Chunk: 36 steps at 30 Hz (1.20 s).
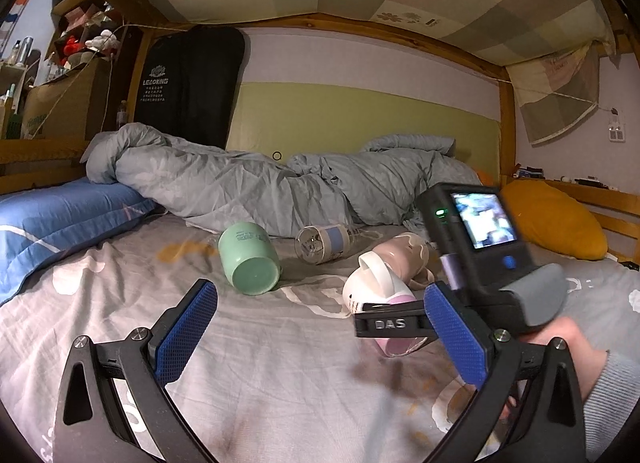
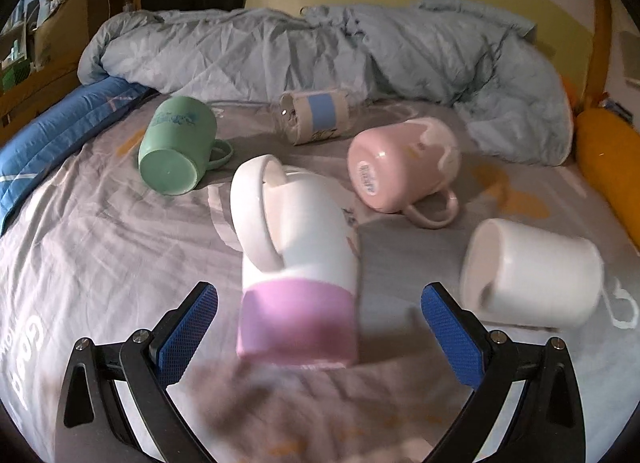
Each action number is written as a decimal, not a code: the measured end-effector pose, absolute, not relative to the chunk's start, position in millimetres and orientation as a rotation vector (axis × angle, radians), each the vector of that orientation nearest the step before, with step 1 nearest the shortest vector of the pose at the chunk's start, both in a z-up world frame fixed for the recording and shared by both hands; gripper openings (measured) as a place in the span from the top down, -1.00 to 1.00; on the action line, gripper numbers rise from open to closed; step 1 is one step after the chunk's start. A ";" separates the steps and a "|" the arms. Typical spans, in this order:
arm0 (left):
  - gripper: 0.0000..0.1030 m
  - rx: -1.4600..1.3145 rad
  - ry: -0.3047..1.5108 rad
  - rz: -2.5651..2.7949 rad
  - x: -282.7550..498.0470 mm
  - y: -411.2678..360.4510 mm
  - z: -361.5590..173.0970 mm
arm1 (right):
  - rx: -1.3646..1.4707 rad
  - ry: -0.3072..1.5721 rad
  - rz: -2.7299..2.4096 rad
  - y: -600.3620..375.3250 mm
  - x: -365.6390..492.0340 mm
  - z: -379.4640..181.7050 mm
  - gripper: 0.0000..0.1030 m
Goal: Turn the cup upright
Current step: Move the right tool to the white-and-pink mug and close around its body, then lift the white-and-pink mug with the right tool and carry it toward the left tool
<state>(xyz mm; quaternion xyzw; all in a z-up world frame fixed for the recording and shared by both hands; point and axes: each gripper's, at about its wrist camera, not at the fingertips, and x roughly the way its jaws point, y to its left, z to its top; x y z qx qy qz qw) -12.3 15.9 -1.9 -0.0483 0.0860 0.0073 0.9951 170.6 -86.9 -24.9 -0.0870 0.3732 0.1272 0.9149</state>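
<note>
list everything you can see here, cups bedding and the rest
white and pink cup: 1, white with pink band, on its side between the right gripper's fingers
green mug: 1, green, on its side, far left
pink mug: 1, pink, on its side, centre right
white mug: 1, white, on its side, right
glass jar: 1, clear with blue label, lying by the duvet
duvet: 1, grey-blue, rumpled, back
bedsheet: 1, grey, patterned
blue pillow: 1, left
orange cushion: 1, right
left gripper: open
right gripper: open
</note>
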 end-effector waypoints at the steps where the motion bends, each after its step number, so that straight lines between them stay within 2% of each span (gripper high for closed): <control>1: -1.00 -0.100 0.173 0.014 -12.7 16.5 -1.9 | -0.182 0.780 0.272 -82.3 175.3 -27.5 -0.99; 4: -1.00 -0.104 0.175 0.012 -12.4 17.3 -1.2 | -0.220 0.798 0.292 -68.9 181.0 -36.4 -0.99; 5: -1.00 -0.103 0.176 0.013 -11.9 17.5 -1.3 | -0.229 0.799 0.291 -67.2 181.7 -39.0 -0.92; 7: -1.00 -0.099 0.177 0.013 -12.6 16.6 -0.7 | -0.225 0.814 0.283 -66.0 182.9 -44.3 -0.67; 8: -1.00 -0.099 0.176 0.013 -12.3 16.9 -0.7 | -0.223 0.828 0.267 -66.4 184.9 -47.3 -0.47; 9: -1.00 -0.096 0.177 0.013 -12.0 16.6 -0.6 | -0.223 0.834 0.246 -67.6 186.6 -49.7 -0.40; 16: -1.00 -0.096 0.174 0.016 -11.3 17.6 -0.3 | -0.043 0.807 0.237 -107.9 172.5 -34.5 -0.39; 22: -1.00 -0.094 0.177 0.016 -10.6 17.7 -0.3 | 0.013 0.741 0.167 -150.7 121.4 -5.5 -0.39; 28: -1.00 -0.082 0.175 0.021 -11.2 16.2 0.4 | 0.181 0.789 0.119 -182.2 70.3 8.9 -0.40; 32: -1.00 -0.087 0.172 0.027 -12.2 16.5 0.5 | 0.194 0.791 0.133 -178.5 50.5 1.4 -0.40; 36: -1.00 -0.102 0.187 0.032 -9.8 19.9 -0.6 | 0.211 0.870 0.159 -173.6 48.1 -29.8 -0.40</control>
